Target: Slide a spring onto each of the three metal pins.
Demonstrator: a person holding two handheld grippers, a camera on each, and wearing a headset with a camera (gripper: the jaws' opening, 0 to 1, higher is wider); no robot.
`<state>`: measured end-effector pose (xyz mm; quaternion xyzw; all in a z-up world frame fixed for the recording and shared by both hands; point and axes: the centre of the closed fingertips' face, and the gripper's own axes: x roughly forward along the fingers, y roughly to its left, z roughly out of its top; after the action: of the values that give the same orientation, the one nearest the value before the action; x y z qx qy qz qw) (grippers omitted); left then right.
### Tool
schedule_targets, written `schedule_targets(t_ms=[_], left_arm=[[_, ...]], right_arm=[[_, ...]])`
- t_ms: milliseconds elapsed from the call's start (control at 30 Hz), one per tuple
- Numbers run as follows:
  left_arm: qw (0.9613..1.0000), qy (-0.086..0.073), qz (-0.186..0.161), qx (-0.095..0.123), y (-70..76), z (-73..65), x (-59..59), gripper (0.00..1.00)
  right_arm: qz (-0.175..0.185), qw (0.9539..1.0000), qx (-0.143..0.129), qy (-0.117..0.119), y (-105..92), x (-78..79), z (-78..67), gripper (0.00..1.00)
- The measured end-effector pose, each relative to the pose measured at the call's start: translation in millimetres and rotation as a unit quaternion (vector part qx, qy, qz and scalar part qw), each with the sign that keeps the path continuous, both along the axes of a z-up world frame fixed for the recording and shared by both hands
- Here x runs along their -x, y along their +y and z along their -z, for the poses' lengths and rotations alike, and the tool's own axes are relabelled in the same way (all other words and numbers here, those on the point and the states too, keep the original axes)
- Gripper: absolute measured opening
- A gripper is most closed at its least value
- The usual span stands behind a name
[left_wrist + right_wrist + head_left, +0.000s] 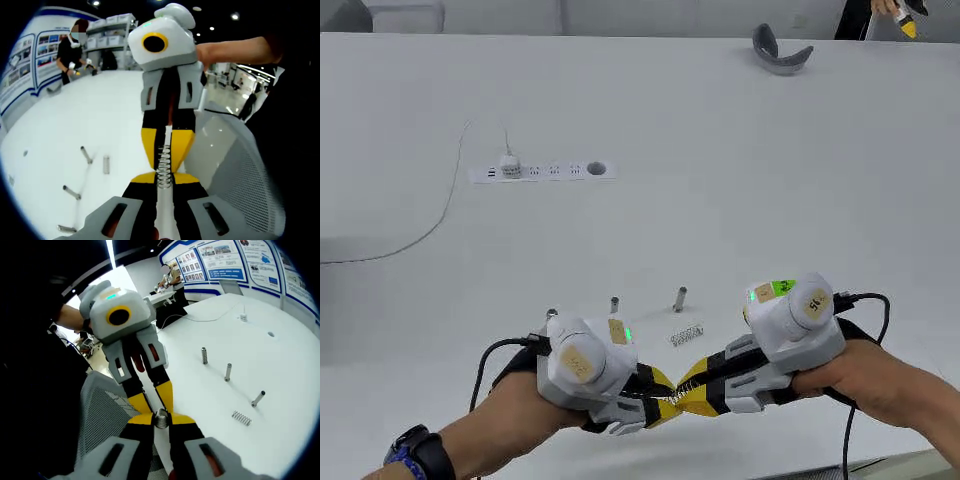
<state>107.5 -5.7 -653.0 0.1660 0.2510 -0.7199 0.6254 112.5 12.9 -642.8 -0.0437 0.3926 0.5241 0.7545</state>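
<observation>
My two grippers meet tip to tip near the table's front edge. A small spring stretches between their yellow tips. The left gripper and the right gripper both look shut on it, one at each end. Three metal pins stand upright on the white table. The left pin carries a spring. The middle pin and the right pin are bare. A loose spring lies beside the right pin.
A white power strip with a plug and a thin cable lies at mid-table left. At the far right edge rests a grey curved object. A mesh chair back stands close below the grippers.
</observation>
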Motion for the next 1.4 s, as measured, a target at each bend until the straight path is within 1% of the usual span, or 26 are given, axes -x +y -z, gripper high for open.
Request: schedule_targets(t_ms=[267,367,500,600,667,767,800,933,1033,1100,1167,1400], left_arm=[[0.9996,0.013,-0.024,0.005,1.9,4.6,-4.5,0.11],[0.9993,0.011,-0.035,-0.001,4.9,8.6,-7.0,0.13],[0.9989,0.015,-0.045,-0.002,8.5,11.2,-9.1,0.12],[0.9982,0.014,-0.058,-0.007,13.1,15.6,-13.9,0.15],[0.9974,0.016,-0.07,-0.008,16.9,17.8,-17.5,0.16],[0.9954,0.031,-0.091,-0.005,23.2,19.7,-22.1,0.16],[0.9952,0.032,-0.093,-0.006,25.0,20.3,-23.0,0.16],[0.9937,0.028,-0.108,-0.012,33.9,24.1,-29.9,0.17],[0.9914,0.03,-0.127,-0.012,40.7,25.9,-37.3,0.19],[0.99,0.029,-0.137,-0.012,44.2,26.5,-41.3,0.2],[0.9891,0.03,-0.144,-0.012,46.4,26.4,-43.7,0.2],[0.9842,0.025,-0.175,-0.013,54.8,27.8,-57.5,0.24]], right_arm=[[0.01,0.9999,0.003,-0.003,0.5,-3.4,3.2,0.12],[0.015,0.9999,0.001,-0.003,-0.1,-4.9,2.9,0.12],[0.021,0.9998,0.002,-0.003,-2.8,-7.2,4.4,0.12],[0.027,0.9996,0.003,-0.003,-4.2,-8.3,5.1,0.12],[0.028,0.9996,0.002,0.0,-4.3,-7.9,5.2,0.12],[0.035,0.9994,0.001,-0.002,-4.5,-8.4,5.4,0.12],[0.036,0.9993,0.001,-0.002,-4.5,-8.3,5.4,0.12],[0.046,0.9989,0.007,-0.002,-7.5,-9.5,10.2,0.12],[0.062,0.9978,0.018,0.012,-12.7,-10.5,17.7,0.12],[0.067,0.9975,0.023,0.008,-15.2,-11.8,19.9,0.12],[0.073,0.997,0.024,0.01,-17.1,-12.8,21.5,0.12],[0.09,0.9952,0.036,0.01,-24.8,-20.8,26.2,0.12]])
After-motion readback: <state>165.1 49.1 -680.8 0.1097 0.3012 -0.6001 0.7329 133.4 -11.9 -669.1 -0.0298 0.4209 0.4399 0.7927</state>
